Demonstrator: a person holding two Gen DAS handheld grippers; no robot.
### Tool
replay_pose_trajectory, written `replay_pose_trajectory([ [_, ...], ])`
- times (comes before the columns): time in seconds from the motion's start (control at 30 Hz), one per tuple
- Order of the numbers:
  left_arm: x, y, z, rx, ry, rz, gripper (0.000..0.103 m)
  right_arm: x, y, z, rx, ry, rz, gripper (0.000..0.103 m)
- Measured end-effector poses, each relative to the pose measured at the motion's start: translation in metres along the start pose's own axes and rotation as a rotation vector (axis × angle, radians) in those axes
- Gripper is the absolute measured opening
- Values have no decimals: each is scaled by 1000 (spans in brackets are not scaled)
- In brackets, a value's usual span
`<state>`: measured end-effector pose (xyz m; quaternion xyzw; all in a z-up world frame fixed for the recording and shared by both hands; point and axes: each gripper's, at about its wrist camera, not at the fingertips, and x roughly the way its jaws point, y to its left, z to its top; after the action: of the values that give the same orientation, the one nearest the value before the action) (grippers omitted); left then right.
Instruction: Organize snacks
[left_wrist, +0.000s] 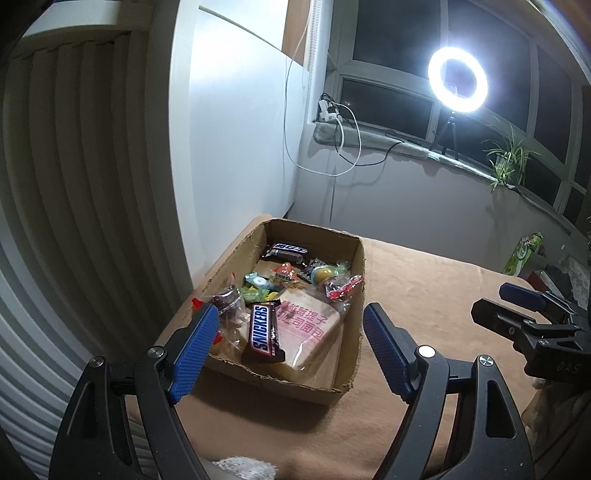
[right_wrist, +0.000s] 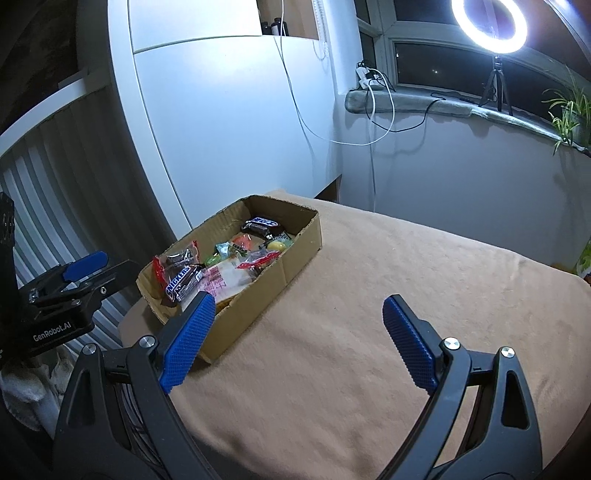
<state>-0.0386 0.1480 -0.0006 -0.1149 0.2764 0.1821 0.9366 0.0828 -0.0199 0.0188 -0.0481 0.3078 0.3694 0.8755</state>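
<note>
Left claw (left_wrist: 290, 345) stands wide and empty, poised just short of the near end of the cardboard box (left_wrist: 352, 321). Right claw (right_wrist: 299, 341) likewise wide and empty, over bare tan tabletop (right_wrist: 388, 280), box ahead to its left. Inside the box: Snickers bar (left_wrist: 263, 334) atop a bread packet (left_wrist: 310, 332), assorted wrapped sweets (left_wrist: 266, 286) beyond, a second chocolate bar (left_wrist: 286, 252) at the far end.

The box (right_wrist: 236, 291) sat packed with snacks (left_wrist: 291, 295) at the blanket's (right_wrist: 388, 295) left edge, hard beside the cabinet (right_wrist: 229, 129). The rest of the blanket, out to its right edge, lay bare.
</note>
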Motion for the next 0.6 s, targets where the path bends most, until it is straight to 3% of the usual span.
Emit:
replay_pose_trajectory([
  [0.6,-7,-1,-3,-12,-17,-6,80,-7,0,-1,6,-7,-3,94],
])
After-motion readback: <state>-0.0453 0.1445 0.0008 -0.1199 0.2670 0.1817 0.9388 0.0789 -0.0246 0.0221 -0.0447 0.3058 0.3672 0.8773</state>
